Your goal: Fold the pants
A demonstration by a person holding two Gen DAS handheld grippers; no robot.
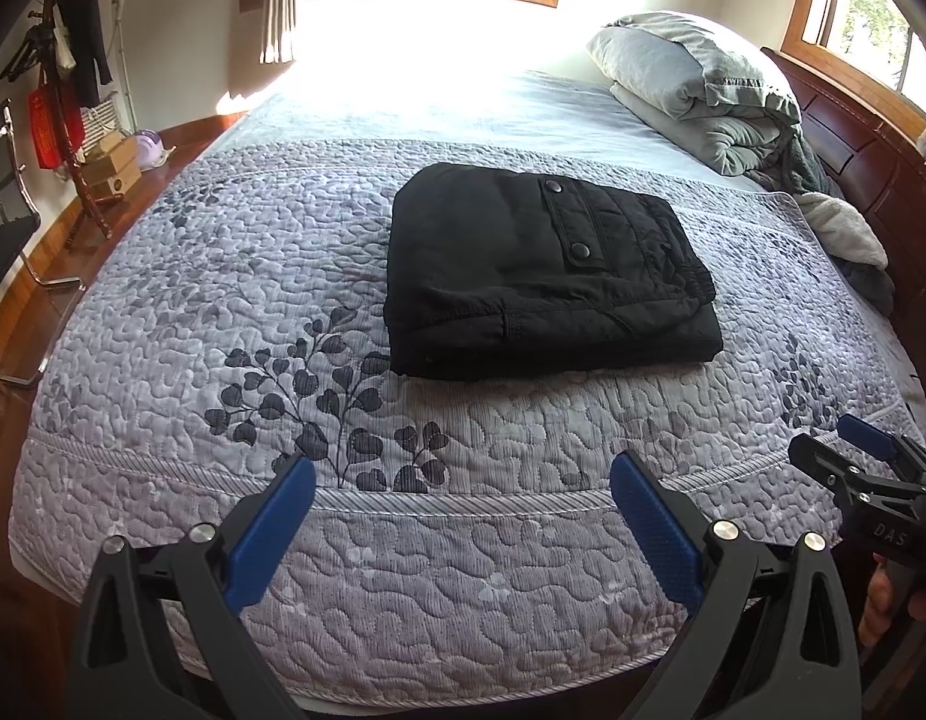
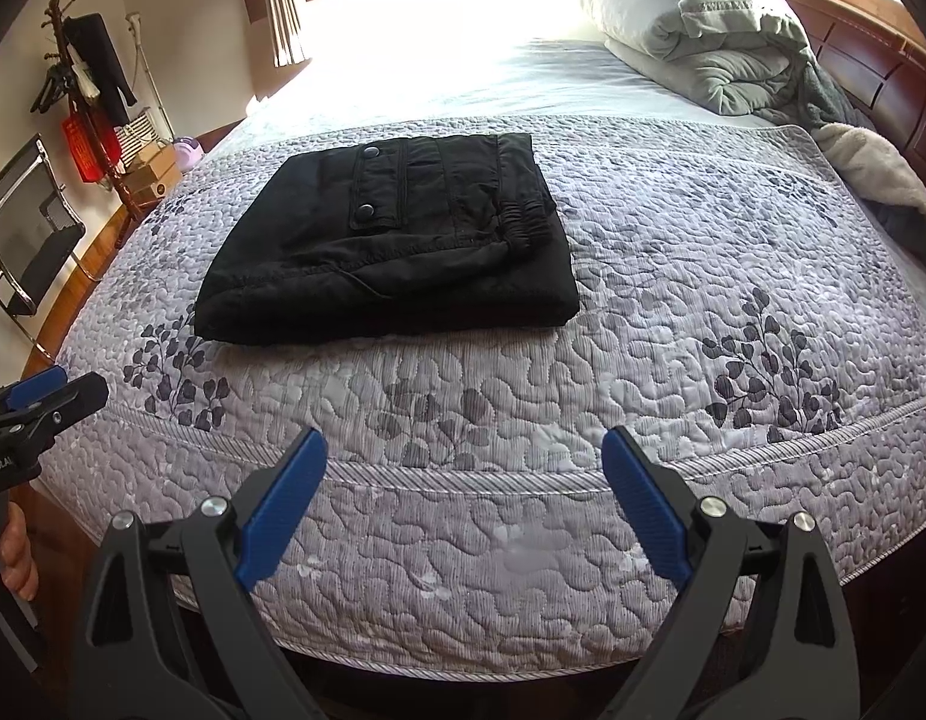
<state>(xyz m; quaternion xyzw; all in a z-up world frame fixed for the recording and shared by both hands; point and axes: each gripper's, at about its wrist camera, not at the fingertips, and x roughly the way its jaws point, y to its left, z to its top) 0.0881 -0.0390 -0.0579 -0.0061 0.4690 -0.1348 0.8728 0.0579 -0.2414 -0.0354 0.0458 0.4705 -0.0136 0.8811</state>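
Left gripper [image 1: 463, 483]: jaws spread wide, nothing between them, blue pads [image 1: 271, 534] over the near edge of the quilt; well short of the pants.
Right gripper [image 2: 465, 456]: same, jaws wide apart and empty, over the near quilt edge. Also seen from the left wrist view at far right, side-on, where the jaw gap can't be read.
Pants [image 1: 541, 270]: black, folded into a compact rectangle, lying flat mid-quilt. Snap-button pocket flap [image 2: 376, 189] on top, elastic waistband bunched at the right side.
Quilt [image 2: 673, 312]: grey, stitched, dark leaf print; pants rest on it, untouched by either gripper.
Bedding pile [image 1: 703, 90]: grey pillow and rolled blanket at the far right, by the wooden headboard [image 1: 871, 168]; well apart from the pants.
Left side of room: coat rack [image 2: 73, 78] with dark clothes, chair [image 2: 31, 228].
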